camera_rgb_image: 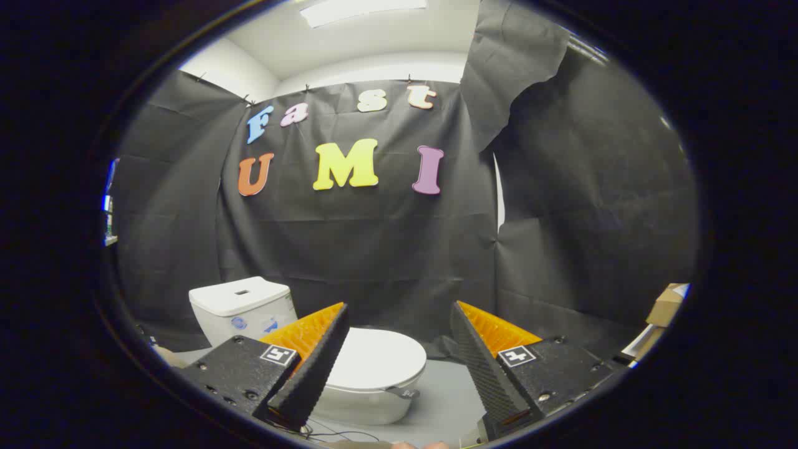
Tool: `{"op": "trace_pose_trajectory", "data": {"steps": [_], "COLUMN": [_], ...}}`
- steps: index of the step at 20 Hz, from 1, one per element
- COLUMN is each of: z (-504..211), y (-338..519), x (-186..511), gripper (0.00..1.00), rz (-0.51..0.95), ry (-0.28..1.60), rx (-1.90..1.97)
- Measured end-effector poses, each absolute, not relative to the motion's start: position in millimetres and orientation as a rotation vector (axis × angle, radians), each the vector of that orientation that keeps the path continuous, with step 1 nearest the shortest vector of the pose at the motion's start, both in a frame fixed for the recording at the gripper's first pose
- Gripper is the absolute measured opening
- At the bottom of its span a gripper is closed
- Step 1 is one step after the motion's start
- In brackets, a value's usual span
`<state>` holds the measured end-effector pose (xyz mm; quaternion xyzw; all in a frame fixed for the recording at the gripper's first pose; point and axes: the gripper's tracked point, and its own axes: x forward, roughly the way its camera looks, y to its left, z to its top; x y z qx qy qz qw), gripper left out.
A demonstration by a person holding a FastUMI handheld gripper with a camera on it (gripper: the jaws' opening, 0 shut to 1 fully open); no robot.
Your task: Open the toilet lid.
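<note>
White toilet lid (380, 358) down, closed.

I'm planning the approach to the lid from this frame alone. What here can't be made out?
- Toilet lid: closed; its left part is hidden behind the left finger of the open gripper, gripper view.
- Lid hinge: hidden behind that finger.
- Marks on the tank: too small to tell.
- Toilet base: cut off behind the fingers.
- Cardboard box: cut off at the view's edge.

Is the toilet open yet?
Not yet. The lid is down flat on the bowl, so nothing is done. The hand-held gripper is open, its fingers apart, with the lid beyond them, untouched. Left: reach the lid's front edge and lift it toward the tank.
</note>
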<state>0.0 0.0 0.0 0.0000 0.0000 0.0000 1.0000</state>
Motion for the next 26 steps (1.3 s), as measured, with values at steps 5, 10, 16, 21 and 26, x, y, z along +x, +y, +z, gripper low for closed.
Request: {"op": "trace_pose_trajectory", "data": {"steps": [5, 10, 16, 21, 26], "z": [4.2, 2.3, 1.5, -2.1, -20.8], "y": [5.1, 11.5, 21.4, 25.4, 37.8], "x": [-2.9, -3.2, -4.9, -4.2, 5.3], "gripper": [1.0, 1.0, 1.0, 1.0, 1.0], "rz": [0.011, 0.024, 0.044, 0.05, 0.064], "ry": [-0.012, -0.012, -0.019, -0.029, -0.022], "rx": [0.016, -0.01, -0.032, -0.09, -0.129]}}
